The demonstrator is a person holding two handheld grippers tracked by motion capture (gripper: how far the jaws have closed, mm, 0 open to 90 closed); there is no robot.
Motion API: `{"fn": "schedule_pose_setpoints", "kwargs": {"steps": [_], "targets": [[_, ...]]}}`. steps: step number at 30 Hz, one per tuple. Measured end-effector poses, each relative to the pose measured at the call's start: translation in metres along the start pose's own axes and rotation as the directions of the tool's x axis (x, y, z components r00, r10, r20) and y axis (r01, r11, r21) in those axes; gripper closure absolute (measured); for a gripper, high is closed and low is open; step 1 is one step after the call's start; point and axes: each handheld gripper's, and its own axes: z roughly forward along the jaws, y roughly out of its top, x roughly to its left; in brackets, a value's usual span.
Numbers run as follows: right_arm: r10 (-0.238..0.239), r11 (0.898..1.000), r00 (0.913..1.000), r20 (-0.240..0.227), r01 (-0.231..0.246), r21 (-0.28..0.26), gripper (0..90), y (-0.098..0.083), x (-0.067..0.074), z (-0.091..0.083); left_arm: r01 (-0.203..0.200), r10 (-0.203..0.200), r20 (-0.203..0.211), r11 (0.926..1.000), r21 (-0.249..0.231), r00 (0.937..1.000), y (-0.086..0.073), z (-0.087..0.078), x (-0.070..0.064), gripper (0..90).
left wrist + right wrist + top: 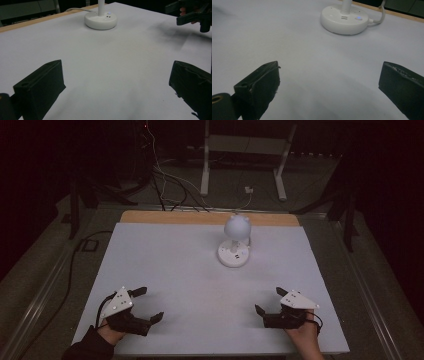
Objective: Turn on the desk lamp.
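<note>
left gripper [148, 304] rests low at the near left corner of the table [165, 265], jaws spread wide with nothing between them; a hand and dark sleeve come in behind it from the near edge. in the left gripper view the two black jaws stand far apart over bare white surface. right gripper [269, 301] sits at the near right corner, mirror-fashion, jaws likewise gaping and empty, held by the right hand [304, 336]. both point inward and forward, toward the middle of the far edge. reads as a ready pose: hands parked apart, jaws already wide so either can close on something without a further opening move.

outward from there: white desk lamp [234, 248] stands well apart from both grippers, near the far edge, a little right of centre. round flat base, short stem, rounded head tilted over it. on the base a small lit button [358, 18] and sockets beside it face the near edge, probably set that way so a jaw tip can reach the button. its cord [380, 17] runs off the far edge, away from the working side.

lamp untouched; judging by the aim, the reach is yet to start.
</note>
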Motion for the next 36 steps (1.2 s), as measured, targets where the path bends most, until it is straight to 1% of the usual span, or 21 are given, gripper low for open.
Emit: {"fn": "schedule_pose_setpoints", "kwargs": {"steps": [1,3,4,6,13,16,18,21,24,25,31,36], "targets": [[0.013,1.000,0.9999,0.001,-0.013,0.005,0.0,0.000,-0.001,0.000,0.000,0.000,-0.002,1.0000,0.001,1.0000,0.000,0.000,0.000,0.4],[0.019,1.000,0.9998,0.001,-0.019,0.006,0.0,0.000,-0.002,0.000,-0.001,0.001,-0.002,1.0000,0.002,1.0000,0.000,0.000,0.000,0.4],[0.039,0.999,0.9992,-0.001,-0.039,0.006,0.0,0.001,-0.004,-0.001,-0.001,0.001,-0.001,1.0000,0.002,1.0000,0.000,0.000,0.000,0.4],[0.052,0.999,0.9987,0.002,-0.052,0.005,0.0,0.003,-0.004,-0.002,0.001,-0.001,-0.002,1.0000,0.005,1.0000,0.000,0.000,0.000,0.4],[0.067,0.998,0.9974,0.026,-0.067,-0.004,0.0,0.010,-0.005,-0.005,0.001,-0.001,-0.001,1.0000,0.001,1.0000,0.000,0.000,0.000,0.4],[0.055,0.998,0.9976,0.041,-0.055,-0.002,0.0,0.015,-0.004,-0.005,0.002,-0.002,0.001,1.0000,-0.001,1.0000,0.000,0.000,0.000,0.4],[0.067,0.998,0.9970,0.039,-0.067,-0.006,0.0,0.019,-0.004,-0.004,0.004,-0.004,-0.001,1.0000,0.001,1.0000,0.000,0.000,0.000,0.4],[0.065,0.998,0.9968,0.047,-0.065,-0.003,0.0,0.024,-0.003,-0.003,0.003,-0.003,0.000,1.0000,-0.001,1.0000,0.000,0.000,0.000,0.4],[0.082,0.997,0.9956,0.045,-0.082,-0.003,0.0,0.029,-0.002,-0.002,0.006,-0.006,-0.003,1.0000,-0.001,1.0000,0.000,0.000,0.000,0.4],[0.081,0.997,0.9959,0.040,-0.081,-0.003,0.0,0.031,-0.002,-0.002,0.006,-0.006,-0.003,1.0000,-0.001,1.0000,0.000,0.000,0.000,0.4],[0.075,0.997,0.9957,0.054,-0.075,-0.012,0.0,0.043,0.002,0.000,0.006,-0.006,-0.002,1.0000,-0.004,1.0000,0.000,-0.001,0.000,0.4],[0.088,0.996,0.9941,0.063,-0.087,-0.023,0.0,0.054,0.002,0.002,0.009,-0.009,-0.003,0.9999,-0.005,1.0000,0.000,-0.001,0.001,0.4]]}}
